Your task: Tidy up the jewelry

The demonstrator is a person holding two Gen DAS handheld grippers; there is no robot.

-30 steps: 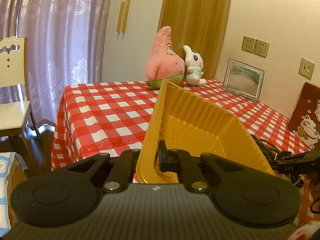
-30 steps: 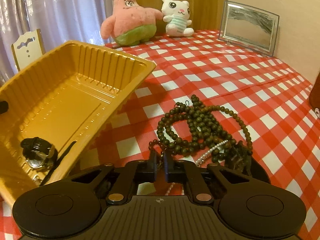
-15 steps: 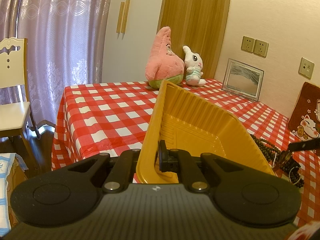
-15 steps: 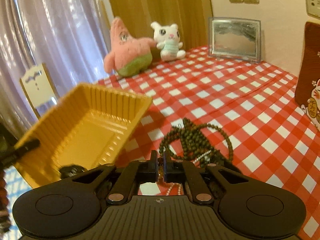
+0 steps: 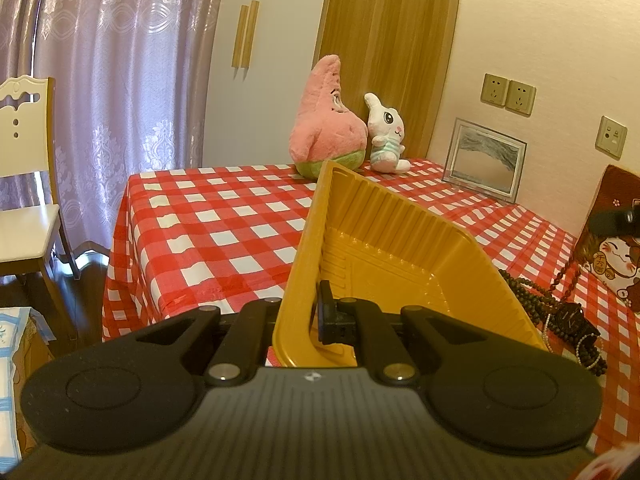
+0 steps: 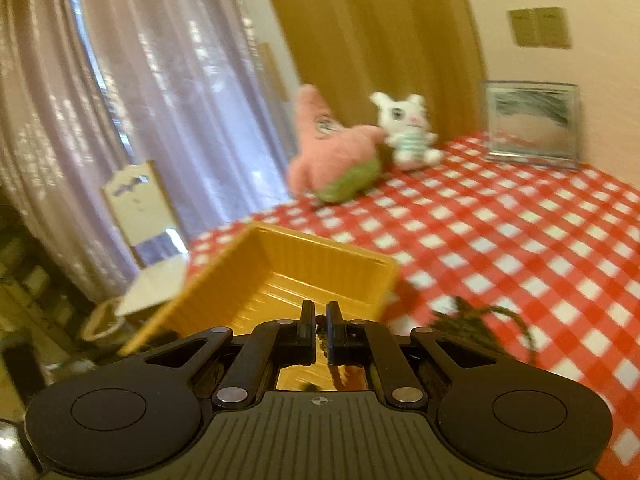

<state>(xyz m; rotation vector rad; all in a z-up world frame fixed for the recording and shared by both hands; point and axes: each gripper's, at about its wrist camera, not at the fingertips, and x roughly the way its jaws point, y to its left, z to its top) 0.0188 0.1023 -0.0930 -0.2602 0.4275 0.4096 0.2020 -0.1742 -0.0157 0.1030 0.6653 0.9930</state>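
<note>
Your stock on this table: one yellow tray (image 5: 404, 240), one heap of dark bead strands (image 5: 532, 292) with one white pearl strand (image 5: 588, 356) and one black watch (image 5: 576, 320) in it, two plush toys, namely a pink star (image 5: 326, 120) and a white rabbit (image 5: 386, 132), one framed picture (image 5: 484, 160), and one lucky-cat cushion (image 5: 616, 248) whose gold characters are too small to read. Your left gripper (image 5: 310, 316) is clamped on the tray's near wall, one finger inside and one outside, tilting the tray above the red-checked tablecloth (image 5: 208, 224). Your right gripper (image 6: 320, 320) is almost closed, pinching something small and dark you cannot identify through the blur; it sits over the tray's near end, with the bead heap just to its right.
</note>
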